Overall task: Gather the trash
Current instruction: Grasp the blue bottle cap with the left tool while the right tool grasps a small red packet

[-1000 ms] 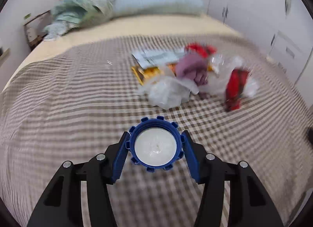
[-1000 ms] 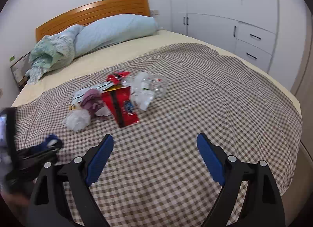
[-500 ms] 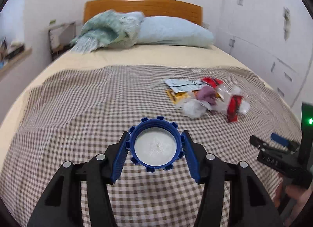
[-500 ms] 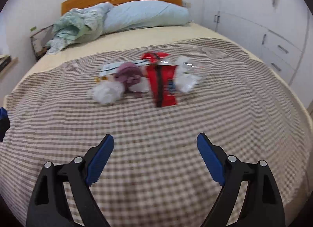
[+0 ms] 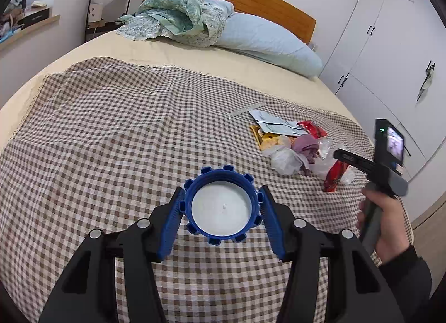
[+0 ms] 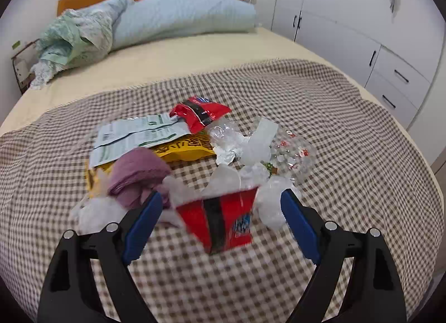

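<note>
Trash lay heaped on the checked blanket (image 6: 348,133) of the bed, right of its middle in the left wrist view. The right gripper (image 6: 221,207) pointed steeply down at the near edge of that heap, its jaws spread wide and having just closed a little; a red snack wrapper (image 6: 223,225) lay between the blue pads (image 6: 142,224), apparently untouched by either. A purple cloth (image 6: 139,175) sat just beside the left pad, crumpled clear plastic (image 6: 267,206) by the right one. Behind them lay a white pouch (image 6: 133,136), a yellow packet (image 6: 184,148) and a second red wrapper (image 6: 198,114). From the left wrist view, a hand (image 5: 387,222) in a dark sleeve gripped the handle of that tool. The left gripper (image 5: 221,206) tilted downward over bare blanket, well apart from the heap, clamped on a blue ribbed cap (image 5: 221,204) whose white inside faced the camera.
</note>
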### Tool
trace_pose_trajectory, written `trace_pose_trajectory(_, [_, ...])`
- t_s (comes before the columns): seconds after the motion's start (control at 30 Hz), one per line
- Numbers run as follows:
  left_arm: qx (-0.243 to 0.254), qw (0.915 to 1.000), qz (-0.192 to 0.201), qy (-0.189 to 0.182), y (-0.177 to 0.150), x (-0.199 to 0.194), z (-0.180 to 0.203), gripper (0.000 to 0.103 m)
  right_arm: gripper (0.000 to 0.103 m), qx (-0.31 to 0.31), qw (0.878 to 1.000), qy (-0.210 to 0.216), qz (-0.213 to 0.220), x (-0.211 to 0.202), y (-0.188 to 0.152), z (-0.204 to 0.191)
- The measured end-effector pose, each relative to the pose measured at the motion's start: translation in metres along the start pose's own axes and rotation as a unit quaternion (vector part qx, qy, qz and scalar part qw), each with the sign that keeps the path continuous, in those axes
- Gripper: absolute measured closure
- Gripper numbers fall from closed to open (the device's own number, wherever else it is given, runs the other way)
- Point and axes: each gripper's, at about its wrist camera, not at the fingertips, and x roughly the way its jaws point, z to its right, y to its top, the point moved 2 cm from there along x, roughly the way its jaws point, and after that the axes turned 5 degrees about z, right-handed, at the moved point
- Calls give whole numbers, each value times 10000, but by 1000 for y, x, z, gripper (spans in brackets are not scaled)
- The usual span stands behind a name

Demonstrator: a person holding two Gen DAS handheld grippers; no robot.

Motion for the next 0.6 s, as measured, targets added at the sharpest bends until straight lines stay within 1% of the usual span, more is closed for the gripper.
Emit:
trace_pose_trajectory(0.03, [31, 10000, -13, -3, -2, 1, 2, 52, 46, 7, 10000, 55, -72, 2, -2, 1])
trace_pose_trajectory(0.07, [59, 10000, -26, -6, -3, 1, 4, 52, 65, 13, 9999, 49, -148, 4, -5, 4])
trace_pose_trajectory(0.1, [82, 10000, -44, -8, -4, 3, 6, 52, 72, 55, 9998, 62, -188, 5, -9, 7])
trace_pose_trajectory(0.13, [96, 9999, -67, -15, -6, 4, 8, 52, 75, 111, 9997, 127, -155, 2, -13, 11])
trace_pose_trajectory(0.17, [113, 9999, -83, -42, -7, 5, 10, 52, 95, 172, 9997, 167, -92, -3, -17, 17])
trace_pose_trajectory(0.23, [177, 9998, -72, -60, -8, 4, 14, 52, 97, 267, 9995, 145, -31, -15, -20, 23])
trace_pose_trajectory(0.33, [293, 9995, -25, -105, -10, 1, 22, 51, 100, 255, 9991, 307, 108, -43, -32, 31])
trace_pose_trajectory(0.4, [361, 9992, -28, -139, -12, 1, 27, 51, 101, 205, 9985, 464, 197, -61, -41, 34])
trace_pose_trajectory(0.6, [588, 9982, -39, -149, -20, 3, 43, 51, 101, 228, 9965, 724, 354, -114, -69, 48])
